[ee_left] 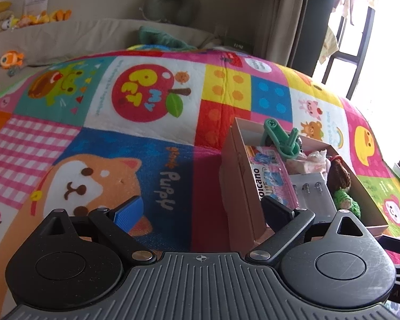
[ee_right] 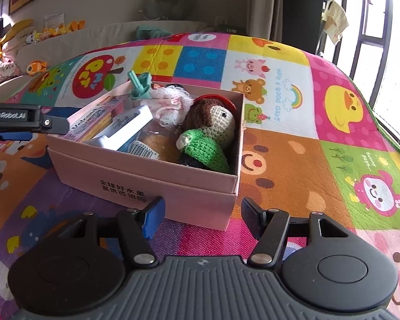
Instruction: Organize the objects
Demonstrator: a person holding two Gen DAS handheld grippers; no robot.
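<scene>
A patchwork mat [ee_right: 280,101] covers the surface. On it sits a pink box [ee_right: 173,186], filled: crochet doll [ee_right: 213,130] at its right, white tray [ee_right: 125,130], pink packet [ee_left: 272,178], green clip [ee_left: 280,138]. Left gripper [ee_left: 202,208] spread wide, empty, straddling the box wall. Right gripper [ee_right: 202,218] partly spread, empty, just short of the box.

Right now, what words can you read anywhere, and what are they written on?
"PUPPY": blue dog square of the blanket.
"MY PET": red apple square.
"have a good day!": rainbow square.
"Sunny days...": tree square.
"GenRobot.AI": left claw.
"Volcano": pink packet in the box.
Box's Chinese print, barcode numbers: too small to read.
</scene>
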